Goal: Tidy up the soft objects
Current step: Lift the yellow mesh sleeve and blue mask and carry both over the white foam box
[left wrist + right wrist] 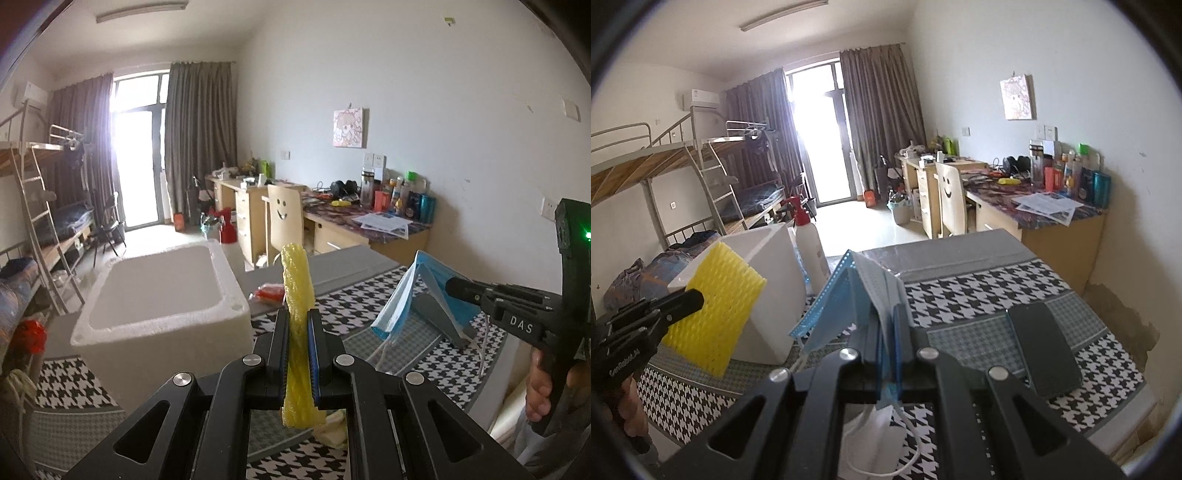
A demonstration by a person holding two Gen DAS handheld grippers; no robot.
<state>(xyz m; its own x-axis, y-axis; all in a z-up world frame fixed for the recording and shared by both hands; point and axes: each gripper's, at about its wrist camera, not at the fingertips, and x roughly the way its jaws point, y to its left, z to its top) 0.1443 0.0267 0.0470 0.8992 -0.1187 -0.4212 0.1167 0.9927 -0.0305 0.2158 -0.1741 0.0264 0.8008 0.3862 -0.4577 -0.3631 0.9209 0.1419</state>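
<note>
My left gripper [298, 314] is shut on a yellow foam net sleeve [297, 280], which stands upright between the pads above the table. To its left is an open white foam box [162, 325]. At the right edge my right gripper [454, 288] holds a blue face mask [402, 295]. In the right wrist view, the right gripper [886, 314] is shut on that folded blue mask [846, 295], its ear loops hanging down. The left gripper [690, 301] shows at the left with the yellow sleeve [716, 302] in front of the box [775, 295].
A houndstooth cloth [979, 288] covers the table. On it lie a dark phone [1045, 347], a white mask [875, 432] and a red item [269, 293]. A red-topped spray bottle [809, 243] stands behind the box. A cluttered desk [369, 221] and chair [286, 218] lie beyond.
</note>
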